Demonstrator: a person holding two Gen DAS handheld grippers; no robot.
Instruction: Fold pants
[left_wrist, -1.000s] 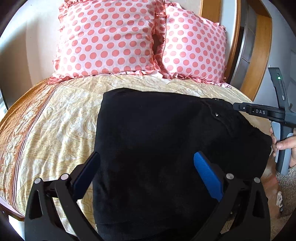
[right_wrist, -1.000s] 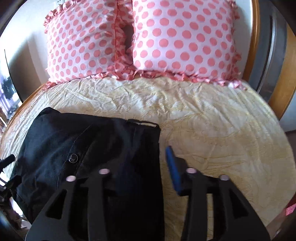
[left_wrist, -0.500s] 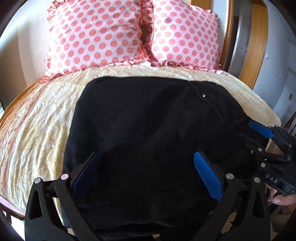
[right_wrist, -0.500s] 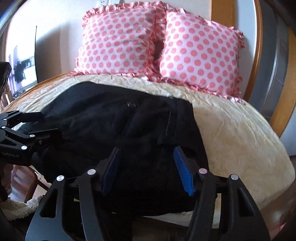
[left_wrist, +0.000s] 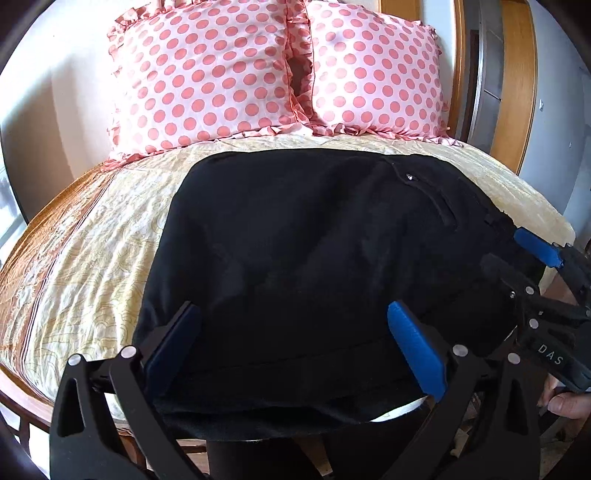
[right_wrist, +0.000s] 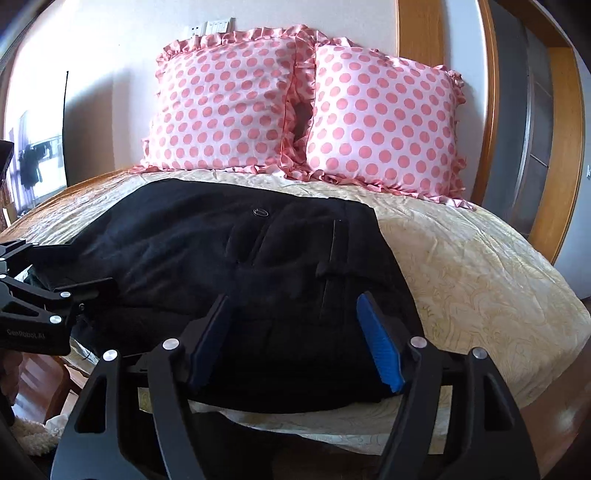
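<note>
Black pants (left_wrist: 314, 258) lie folded in a wide block on the yellow bedspread (left_wrist: 92, 266), with the button (left_wrist: 408, 177) at the far right. My left gripper (left_wrist: 295, 332) is open, its fingers spread over the near hem. In the right wrist view the pants (right_wrist: 258, 251) fill the middle. My right gripper (right_wrist: 293, 332) hovers at their near right corner with its jaws opening; cloth lies between and below the pads, which do not press it. The right gripper (left_wrist: 513, 253) also shows at the pants' right edge, and the left gripper (right_wrist: 55, 266) at their left edge.
Two pink polka-dot pillows (left_wrist: 207, 77) (right_wrist: 380, 122) lean on the wall at the head of the bed. A wooden door frame (right_wrist: 561, 147) stands to the right. A hand (left_wrist: 565, 402) holds the right gripper's handle. A fuzzy rug (right_wrist: 29, 432) lies on the floor.
The right gripper swung from above the bed down to the pants' near right corner, and its jaws widened. The left gripper sank slightly toward the near hem.
</note>
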